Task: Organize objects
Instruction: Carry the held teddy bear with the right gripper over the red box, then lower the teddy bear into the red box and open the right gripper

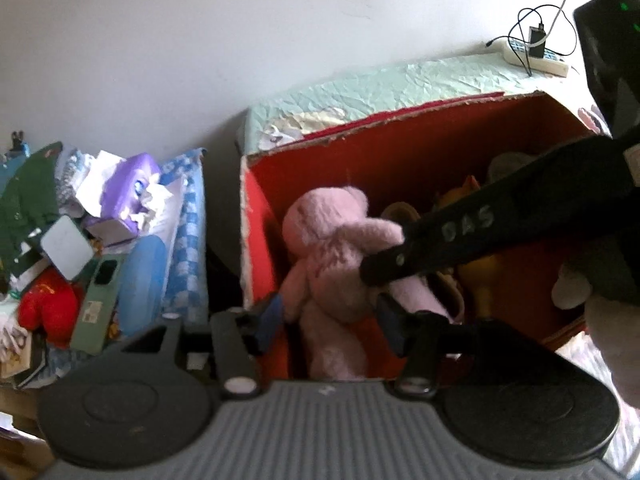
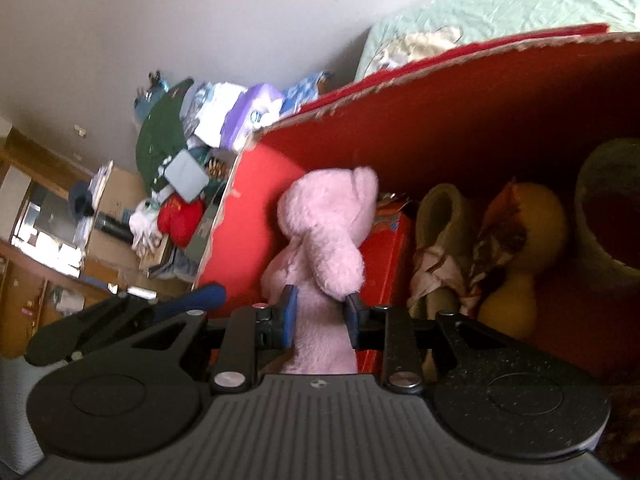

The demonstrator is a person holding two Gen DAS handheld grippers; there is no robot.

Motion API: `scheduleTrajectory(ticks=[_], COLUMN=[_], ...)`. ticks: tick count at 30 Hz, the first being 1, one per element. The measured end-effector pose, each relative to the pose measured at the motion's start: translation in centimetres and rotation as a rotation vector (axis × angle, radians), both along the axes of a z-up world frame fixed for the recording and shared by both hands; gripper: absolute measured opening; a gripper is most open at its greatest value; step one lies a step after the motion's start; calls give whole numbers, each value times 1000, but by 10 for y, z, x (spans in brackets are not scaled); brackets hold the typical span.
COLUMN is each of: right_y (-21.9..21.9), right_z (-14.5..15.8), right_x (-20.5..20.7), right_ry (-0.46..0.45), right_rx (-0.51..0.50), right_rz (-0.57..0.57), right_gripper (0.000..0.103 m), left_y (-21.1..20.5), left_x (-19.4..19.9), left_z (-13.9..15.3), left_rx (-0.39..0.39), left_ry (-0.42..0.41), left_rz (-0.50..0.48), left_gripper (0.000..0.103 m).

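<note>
Blue-padded fingers of the right hand-held gripper [image 2: 321, 314] sit closest to the lens in the right wrist view, clamped on the lower body of the pink plush toy [image 2: 328, 232]. That toy stands upright inside the red cardboard box [image 2: 460, 120], against its left wall.

From the left wrist view the same pink plush toy [image 1: 336, 252] is seen between the fingers of the left hand-held gripper [image 1: 330, 322], whose jaws stand apart; its pads do not press on the toy. This view also shows the right tool's black arm crossing in from the right over the red cardboard box [image 1: 400, 152], something the right camera cannot show of itself.

Only the right wrist view makes the box's other contents clear: a small red carton [image 2: 390, 248] behind the toy, an olive slipper [image 2: 440, 216], a yellow plush [image 2: 528, 232] and a grey-green cup shape [image 2: 608, 216] at the far right.

Beyond the box, the left camera shows a bed with a pale green sheet [image 1: 400, 84] and a power strip [image 1: 536, 54] with cables. Left of the box lies a cluttered pile with a purple tissue pack [image 1: 132, 184] and a red cushion [image 1: 48, 308].
</note>
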State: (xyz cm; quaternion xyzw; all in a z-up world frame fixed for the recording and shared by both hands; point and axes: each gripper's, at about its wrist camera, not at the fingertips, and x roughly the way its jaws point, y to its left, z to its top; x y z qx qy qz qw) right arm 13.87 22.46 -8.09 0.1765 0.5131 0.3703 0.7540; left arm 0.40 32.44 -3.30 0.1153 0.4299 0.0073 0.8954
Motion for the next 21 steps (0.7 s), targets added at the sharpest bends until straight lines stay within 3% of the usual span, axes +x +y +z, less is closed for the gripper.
scheduleTrajectory(ticks=[6, 11, 21], right_y=[-1, -17, -39], right_z=[-2, -1, 17], right_x=[4, 0, -22], right_ry=[38, 74, -36], right_rx=[-28, 7, -15], right_rz=[-2, -45, -126], right_gripper=[32, 35, 36], left_y=[3, 1, -5], left_x=[0, 5, 16], left_z=[2, 1, 0], left_rx=[-41, -41, -25], left_ry=[1, 4, 52], left_rz=[21, 66, 137], left_gripper=[58, 58, 59])
